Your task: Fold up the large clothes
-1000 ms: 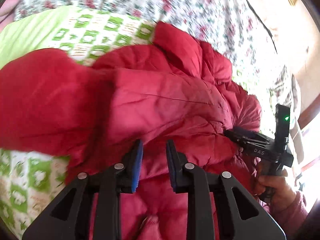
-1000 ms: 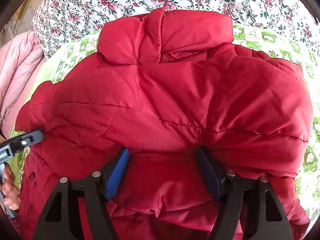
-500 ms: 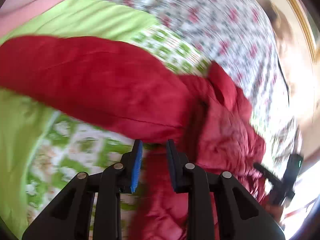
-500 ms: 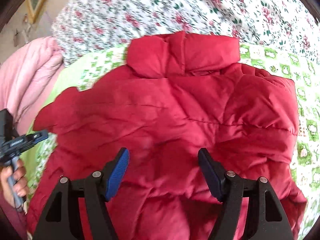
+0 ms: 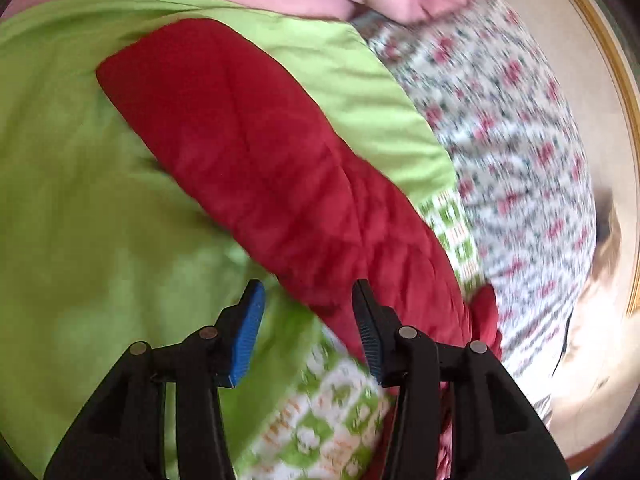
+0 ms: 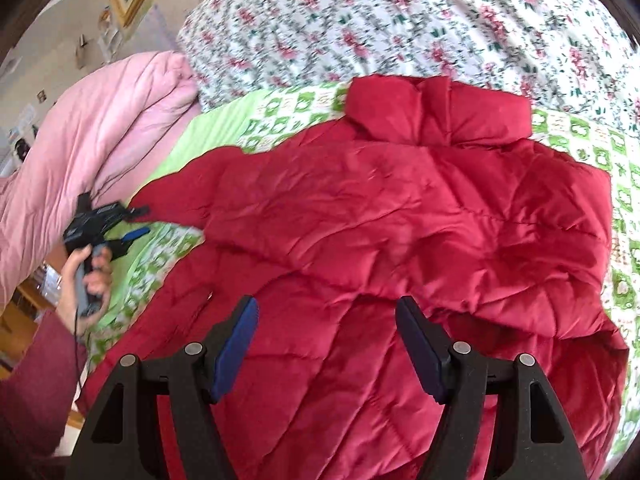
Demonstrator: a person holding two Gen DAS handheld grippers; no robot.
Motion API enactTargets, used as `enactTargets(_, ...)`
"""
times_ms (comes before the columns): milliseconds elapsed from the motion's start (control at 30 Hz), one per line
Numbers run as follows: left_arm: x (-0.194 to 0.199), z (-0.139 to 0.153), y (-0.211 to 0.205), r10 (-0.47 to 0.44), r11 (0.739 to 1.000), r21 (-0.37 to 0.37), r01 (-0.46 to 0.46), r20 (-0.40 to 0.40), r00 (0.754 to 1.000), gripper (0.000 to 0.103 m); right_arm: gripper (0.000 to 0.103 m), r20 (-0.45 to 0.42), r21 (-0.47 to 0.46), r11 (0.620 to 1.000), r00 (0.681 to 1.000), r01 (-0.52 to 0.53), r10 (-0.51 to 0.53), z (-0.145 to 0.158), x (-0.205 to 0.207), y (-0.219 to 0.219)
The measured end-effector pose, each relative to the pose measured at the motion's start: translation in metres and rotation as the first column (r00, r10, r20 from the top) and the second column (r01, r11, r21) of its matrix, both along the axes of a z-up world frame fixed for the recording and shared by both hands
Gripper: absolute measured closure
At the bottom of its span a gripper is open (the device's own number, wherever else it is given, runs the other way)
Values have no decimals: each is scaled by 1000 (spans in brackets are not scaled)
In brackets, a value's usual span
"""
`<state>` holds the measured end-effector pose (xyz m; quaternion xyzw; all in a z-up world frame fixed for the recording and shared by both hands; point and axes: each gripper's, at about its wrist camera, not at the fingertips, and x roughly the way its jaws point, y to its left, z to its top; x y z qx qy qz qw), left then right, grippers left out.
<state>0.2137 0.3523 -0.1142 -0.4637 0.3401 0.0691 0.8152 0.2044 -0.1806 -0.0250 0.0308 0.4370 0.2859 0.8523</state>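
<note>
A red puffer jacket (image 6: 400, 216) lies spread on the bed, collar (image 6: 436, 108) at the far side. Its left sleeve (image 5: 260, 160) stretches diagonally across the green sheet. My left gripper (image 5: 307, 286) hovers at the sleeve's near edge. Its jaws are opening and the pads press on nothing. The right wrist view shows that left gripper (image 6: 138, 222), held in a hand (image 6: 86, 276), beside the sleeve's end (image 6: 168, 192). My right gripper (image 6: 326, 308) hangs open above the jacket's lower half, with nothing between its fingers.
A pink quilt (image 6: 100, 128) is bunched at the left of the bed. A floral cover (image 6: 380, 20) lies beyond the collar. The green patterned sheet (image 6: 280, 108) is under the jacket. A gold picture frame (image 5: 608, 60) hangs on the wall. A maroon sleeve (image 6: 36, 384) is at lower left.
The left gripper swung out to the left and the sleeve now lies stretched over the green sheet; its jaws have widened. The right gripper drew back and up, open as before.
</note>
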Motion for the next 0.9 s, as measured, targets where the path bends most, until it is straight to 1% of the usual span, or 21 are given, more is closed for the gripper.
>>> enactTargets(133,15,-11,15,33,999,-8,-33,-27,999,60,30,-12,1,1000,1000,-9,9,-3,-4,1)
enactTargets(267,23,-22,25,60,996,-59,-62,-38,997,59,30,-19,2,1000,1000,-3,3,-5,-6,-2)
enactTargets(367,26,-18,29,77,996,-42,-78,-24,997,56,30,-27,12,1000,1000,7,-7,-7,-7,-6)
enactTargets(433,30,-17,34,94,995,-34,-95,-15,995,56,30,-38,10,1000,999,12,-12,-10,-7,-7)
enactTargets(500,36,-14,37,102,995,-14,-102,3,995,59,30,-45,7,1000,999,11,-11,-11,-8,-7)
enactTargets(533,38,-12,37,94,996,0,-94,16,995,75,30,-44,7,1000,999,10,-10,-12,-9,-7)
enactTargets(567,40,-6,32,71,997,40,-72,27,997,90,30,-42,8,1000,999,10,-10,-11,-10,-7)
enactTargets(667,37,12,17,32,990,136,-39,59,998,94,30,-41,13,1000,999,17,-17,-11,-12,-11)
enactTargets(800,27,40,-5,-15,980,197,-9,117,993,95,30,-44,24,999,998,36,-35,-11,-9,-18)
enactTargets(900,19,64,-28,-64,973,232,21,181,981,96,30,-56,51,997,997,51,-48,-10,-7,-23)
